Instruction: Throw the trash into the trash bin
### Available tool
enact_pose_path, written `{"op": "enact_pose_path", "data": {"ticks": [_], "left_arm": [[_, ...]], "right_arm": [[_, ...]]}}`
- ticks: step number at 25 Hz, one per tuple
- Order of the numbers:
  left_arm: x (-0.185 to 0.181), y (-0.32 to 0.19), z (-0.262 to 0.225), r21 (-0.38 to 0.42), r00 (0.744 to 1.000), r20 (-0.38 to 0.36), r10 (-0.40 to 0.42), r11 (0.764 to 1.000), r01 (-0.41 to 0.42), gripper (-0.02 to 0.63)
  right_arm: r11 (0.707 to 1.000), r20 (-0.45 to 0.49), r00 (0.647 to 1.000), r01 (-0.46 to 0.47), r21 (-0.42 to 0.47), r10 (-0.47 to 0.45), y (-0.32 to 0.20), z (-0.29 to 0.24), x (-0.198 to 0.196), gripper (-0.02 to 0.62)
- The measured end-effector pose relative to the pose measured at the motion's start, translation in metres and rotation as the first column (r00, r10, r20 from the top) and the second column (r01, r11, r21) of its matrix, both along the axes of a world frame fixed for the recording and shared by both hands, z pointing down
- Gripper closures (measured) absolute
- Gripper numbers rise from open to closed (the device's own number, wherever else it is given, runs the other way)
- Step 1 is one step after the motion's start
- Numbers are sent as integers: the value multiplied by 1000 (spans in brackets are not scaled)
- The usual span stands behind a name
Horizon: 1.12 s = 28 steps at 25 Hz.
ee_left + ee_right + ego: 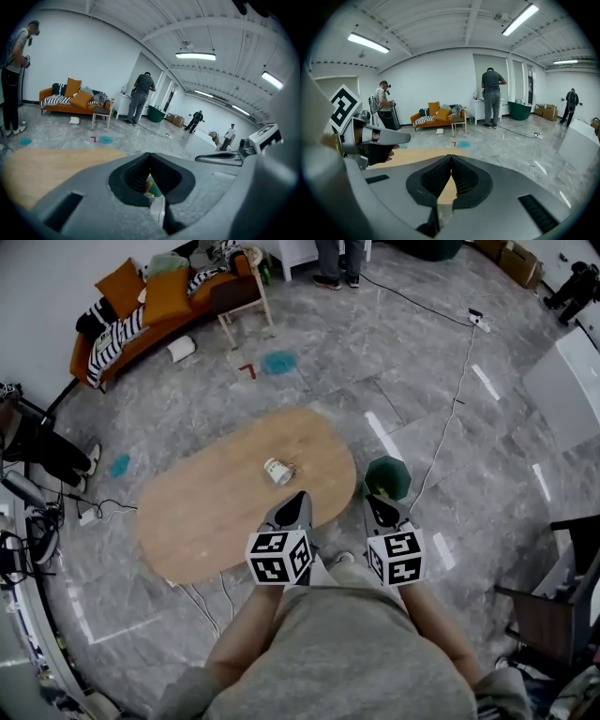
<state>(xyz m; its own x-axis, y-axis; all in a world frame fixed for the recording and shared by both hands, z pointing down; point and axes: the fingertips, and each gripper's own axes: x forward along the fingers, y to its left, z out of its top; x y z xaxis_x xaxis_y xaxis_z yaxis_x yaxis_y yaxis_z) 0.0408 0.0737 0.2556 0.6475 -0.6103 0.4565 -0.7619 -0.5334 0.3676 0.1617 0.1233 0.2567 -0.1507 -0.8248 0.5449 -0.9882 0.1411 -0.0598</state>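
Observation:
A crumpled white paper cup (278,471) lies on the oval wooden table (216,502), right of its middle. The green trash bin (387,477) stands on the floor just off the table's right end, with some trash inside. My left gripper (300,495) hovers over the table's near right edge, a short way in front of the cup, its jaws shut and empty (150,155). Through the gap under its jaws I see the bin (153,186). My right gripper (374,500) is shut and empty (451,157), just on the near side of the bin.
An orange sofa (141,315) and a wooden chair (239,306) stand at the far left. A white cup (181,349) and blue patches (278,363) lie on the floor. A cable (450,418) runs past the bin. People stand at the back (339,263).

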Motion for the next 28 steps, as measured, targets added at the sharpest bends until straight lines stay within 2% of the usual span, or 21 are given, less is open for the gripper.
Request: {"op": "enact_pose_path", "data": {"ticks": [17, 28], "left_arm": [[-113, -46, 0, -34, 983, 18, -182, 983, 182, 606], [-160, -72, 11, -53, 974, 17, -226, 972, 227, 606]], "right_arm": [[979, -4, 980, 199, -41, -199, -75, 1, -103, 586], [969, -3, 971, 240, -60, -241, -108, 12, -151, 586]]}}
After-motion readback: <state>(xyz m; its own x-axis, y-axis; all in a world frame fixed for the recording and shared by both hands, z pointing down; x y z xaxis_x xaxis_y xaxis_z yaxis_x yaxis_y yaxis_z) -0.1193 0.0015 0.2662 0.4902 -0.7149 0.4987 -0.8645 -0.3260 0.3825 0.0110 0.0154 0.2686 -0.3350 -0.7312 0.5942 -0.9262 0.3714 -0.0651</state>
